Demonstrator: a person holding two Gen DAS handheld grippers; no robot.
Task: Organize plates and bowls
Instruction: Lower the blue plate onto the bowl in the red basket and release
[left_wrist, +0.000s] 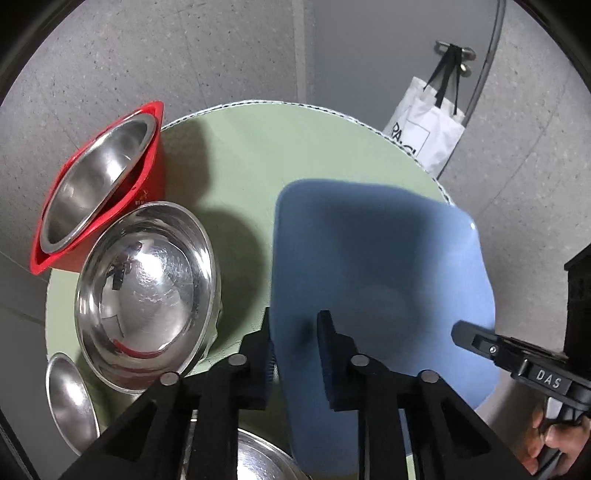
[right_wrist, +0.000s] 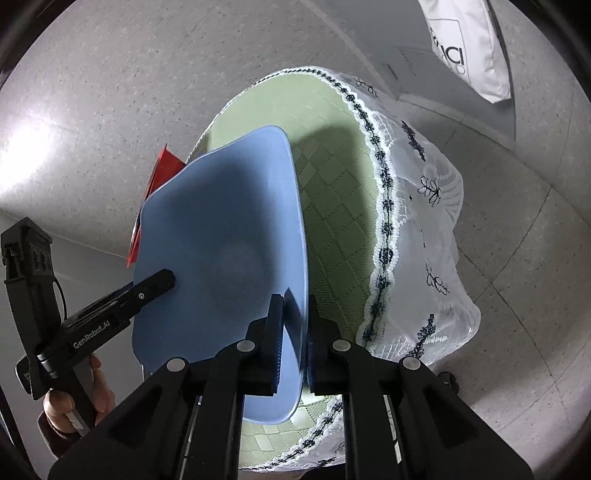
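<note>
A blue square plate (left_wrist: 380, 273) is held above the round green table (left_wrist: 258, 155). My left gripper (left_wrist: 295, 343) straddles the plate's left rim, one finger under it and one over it, with a visible gap. My right gripper (right_wrist: 295, 332) is shut on the plate's right rim (right_wrist: 295, 306); the plate (right_wrist: 221, 236) fills the middle of the right wrist view. The right gripper also shows in the left wrist view (left_wrist: 480, 343), and the left gripper in the right wrist view (right_wrist: 162, 280). A large steel bowl (left_wrist: 147, 291) sits on the table at left. Another steel bowl (left_wrist: 99, 181) lies inside a red bowl (left_wrist: 147, 177).
Two more steel bowls sit at the near edge, one at lower left (left_wrist: 70, 398) and one under my left gripper (left_wrist: 262, 461). A white lace cloth (right_wrist: 424, 240) hangs over the table's edge. A white bag (left_wrist: 428, 136) hangs on the wall behind. The floor is grey.
</note>
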